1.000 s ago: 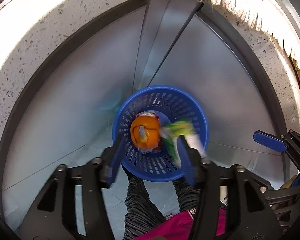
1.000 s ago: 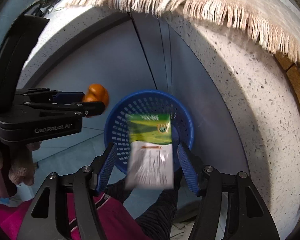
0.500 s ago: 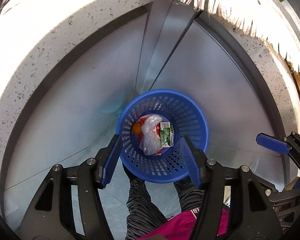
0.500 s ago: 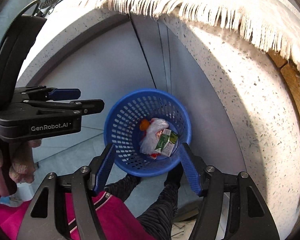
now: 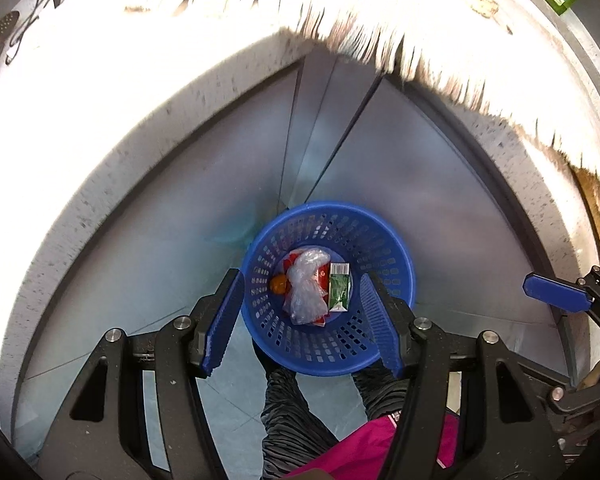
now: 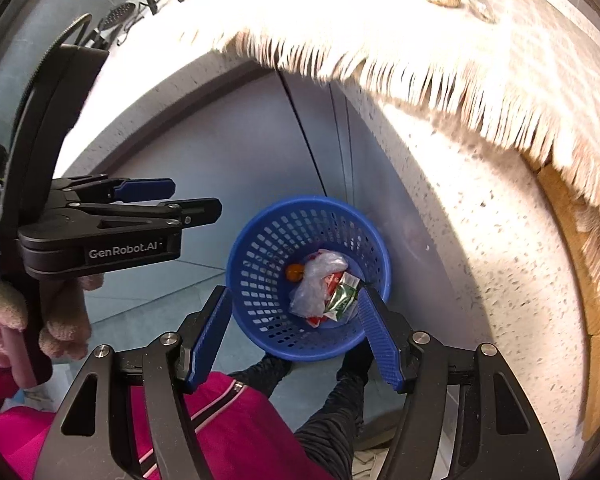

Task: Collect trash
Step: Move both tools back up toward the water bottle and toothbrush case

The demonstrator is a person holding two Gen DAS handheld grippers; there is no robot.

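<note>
Both the left gripper (image 5: 302, 322) and right gripper (image 6: 293, 336) hang wide and empty over the blue basket (image 5: 396, 252) on the floor. In it lie a limp plastic bag (image 5: 306, 292), a light green carton (image 5: 338, 286) and an orange (image 5: 279, 283). The bag probably pinches best at a bunched fold.
</note>
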